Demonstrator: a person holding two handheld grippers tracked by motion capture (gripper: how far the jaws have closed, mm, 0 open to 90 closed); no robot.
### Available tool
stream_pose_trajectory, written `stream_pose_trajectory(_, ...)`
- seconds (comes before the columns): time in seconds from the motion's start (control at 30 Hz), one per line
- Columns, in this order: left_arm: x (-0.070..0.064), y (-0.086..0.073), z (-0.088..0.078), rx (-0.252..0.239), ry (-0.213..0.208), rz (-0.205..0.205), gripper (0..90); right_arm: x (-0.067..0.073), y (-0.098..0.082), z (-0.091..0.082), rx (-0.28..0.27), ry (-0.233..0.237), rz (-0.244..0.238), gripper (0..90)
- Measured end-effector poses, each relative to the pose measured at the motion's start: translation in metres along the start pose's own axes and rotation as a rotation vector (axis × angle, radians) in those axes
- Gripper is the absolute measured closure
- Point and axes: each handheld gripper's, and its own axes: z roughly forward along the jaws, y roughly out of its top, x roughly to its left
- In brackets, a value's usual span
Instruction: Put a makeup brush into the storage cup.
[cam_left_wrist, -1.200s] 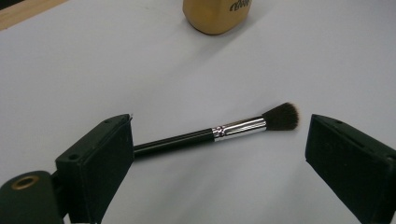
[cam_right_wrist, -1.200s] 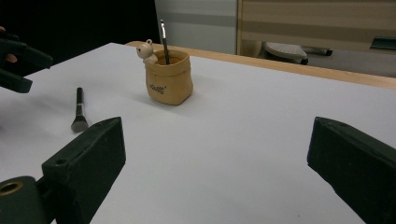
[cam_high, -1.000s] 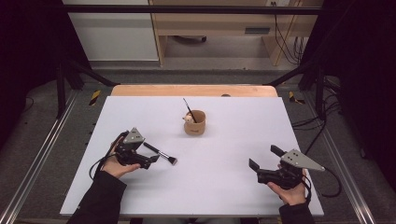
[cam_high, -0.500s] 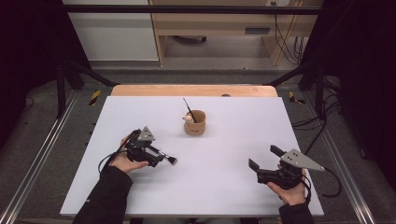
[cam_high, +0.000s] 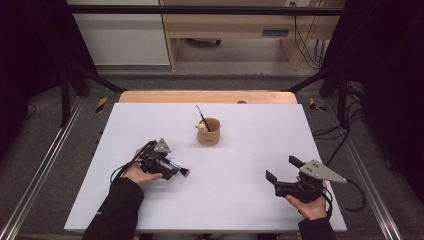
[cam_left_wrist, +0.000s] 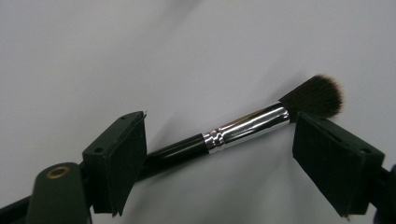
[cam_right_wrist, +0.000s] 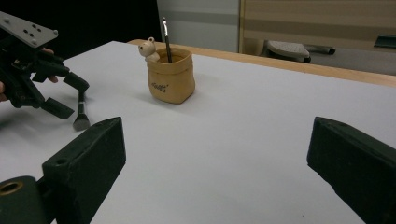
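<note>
Black jaws of the left gripper are closing around a makeup brush, pads not yet pressing. It is lying flat on the white table, seemingly for pickup. The right gripper is waiting open, near right.

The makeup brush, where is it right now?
In the high view the makeup brush lies on the white table, left of centre, between the open jaws of the left claw, nearer the person than the tan pot.

Black-handled brush with silver ferrule, tan pot, white table.
</note>
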Motion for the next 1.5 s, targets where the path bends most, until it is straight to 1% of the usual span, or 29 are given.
stream_pose_trajectory(0.07, 0.0, -0.001, 0.002, -0.001, -0.007, -0.002, 18.5, 0.0, 0.0, 0.0, 0.0, 0.0, 0.001, 5.1)
stream_pose_trajectory(0.2, 0.0, -0.001, 0.004, 0.012, -0.009, 0.001, 21.5, 0.0, 0.0, 0.0, 0.0, 0.0, -0.001, 5.1)
stream_pose_trajectory(0.27, 0.001, -0.001, 0.004, 0.019, -0.02, -0.003, 23.1, 0.0, 0.0, 0.0, 0.001, -0.001, 0.001, 5.1)
stream_pose_trajectory(0.37, 0.001, -0.002, 0.004, 0.03, -0.017, -0.005, 25.3, 0.0, 0.0, 0.0, 0.0, -0.001, 0.001, 5.1)
stream_pose_trajectory(0.43, 0.002, -0.003, 0.003, 0.035, -0.03, -0.012, 27.1, 0.0, 0.0, 0.0, 0.0, -0.002, 0.001, 5.1)
stream_pose_trajectory(0.57, 0.002, -0.003, 0.002, 0.045, -0.035, -0.02, 30.9, 0.0, 0.0, -0.001, 0.0, -0.002, 0.002, 5.1)
stream_pose_trajectory(0.7, 0.001, -0.003, 0.0, 0.054, -0.039, -0.023, 36.1, 0.0, 0.0, 0.0, -0.001, -0.001, 0.0, 5.1)
stream_pose_trajectory(0.97, -0.004, -0.003, -0.004, 0.076, -0.046, -0.012, 48.4, 0.0, 0.0, 0.0, 0.0, -0.003, 0.0, 5.2)
stream_pose_trajectory(1.3, -0.008, -0.002, -0.009, 0.118, -0.049, -0.039, 60.6, 0.0, 0.0, 0.0, 0.002, -0.002, -0.003, 5.2)
stream_pose_trajectory(1.5, -0.01, -0.003, -0.011, 0.137, -0.053, -0.039, 67.5, 0.0, 0.0, 0.0, 0.002, -0.003, -0.003, 5.2)
